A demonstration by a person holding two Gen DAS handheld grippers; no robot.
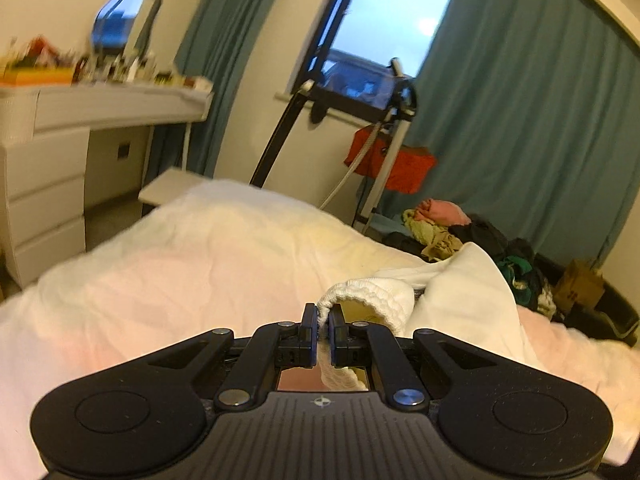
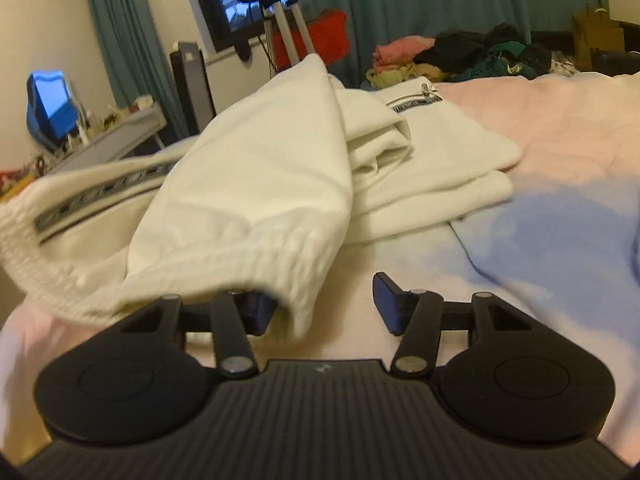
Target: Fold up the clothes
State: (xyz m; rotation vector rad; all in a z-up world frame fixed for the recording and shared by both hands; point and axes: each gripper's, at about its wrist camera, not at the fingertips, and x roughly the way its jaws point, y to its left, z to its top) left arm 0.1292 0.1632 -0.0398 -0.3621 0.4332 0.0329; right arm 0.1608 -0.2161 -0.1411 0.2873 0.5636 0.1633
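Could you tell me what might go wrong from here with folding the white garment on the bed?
1. The left gripper pinches only the thin ribbed hem of the white garment; a tug could pull it free.
2. The right gripper stands open, with a ribbed edge draped over one finger; closing may catch just a corner.
3. Moving the garment could undo its folded part beyond.

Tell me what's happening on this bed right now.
A person with two handheld grippers is folding a white garment on the bed. The left gripper is shut on its ribbed hem. The right gripper is open, with another stretch of ribbed hem lying over its left finger; its pads aren't pressing on it. More clothes are piled at the far side.
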